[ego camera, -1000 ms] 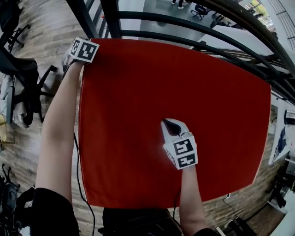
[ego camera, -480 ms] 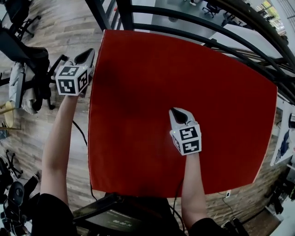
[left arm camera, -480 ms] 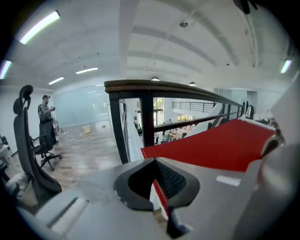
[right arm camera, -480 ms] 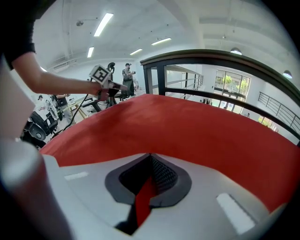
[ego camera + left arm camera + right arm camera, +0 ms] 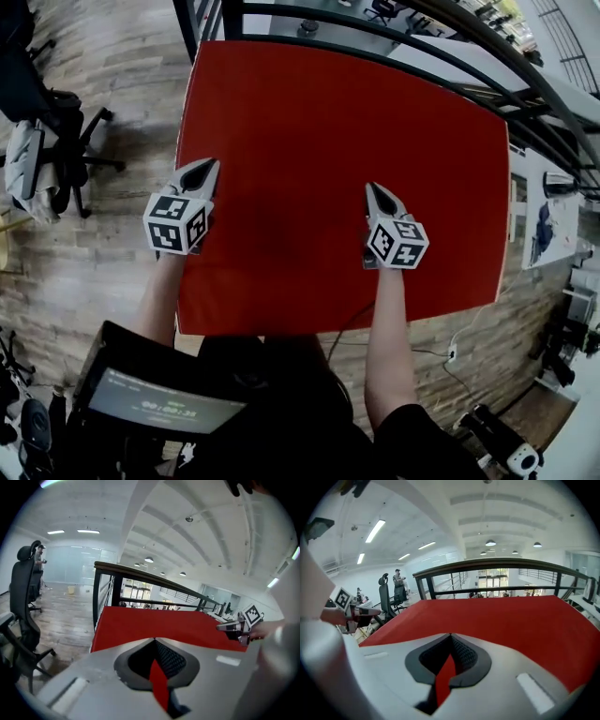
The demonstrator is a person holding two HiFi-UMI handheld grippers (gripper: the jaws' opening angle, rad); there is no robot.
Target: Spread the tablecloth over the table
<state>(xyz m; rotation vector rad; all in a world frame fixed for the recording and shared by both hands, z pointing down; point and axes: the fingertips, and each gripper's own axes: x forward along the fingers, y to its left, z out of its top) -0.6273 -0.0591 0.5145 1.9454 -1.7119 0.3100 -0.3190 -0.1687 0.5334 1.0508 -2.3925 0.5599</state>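
Left hand-held gripper (image 5: 208,167) closed, empty, over tablecloth (image 5: 347,131) edge at 9 o'clock. Right hand-held gripper (image 5: 373,190) closed, empty, above cloth near 5 o'clock. Tablecloth flat, spread toward railing (image 5: 487,563) at 12 o'clock.

Black railing (image 5: 497,563) along the far side. Black office chair (image 5: 22,597) on wood-plank floor (image 5: 94,253), left. Lit screen (image 5: 155,410) at bottom edge.
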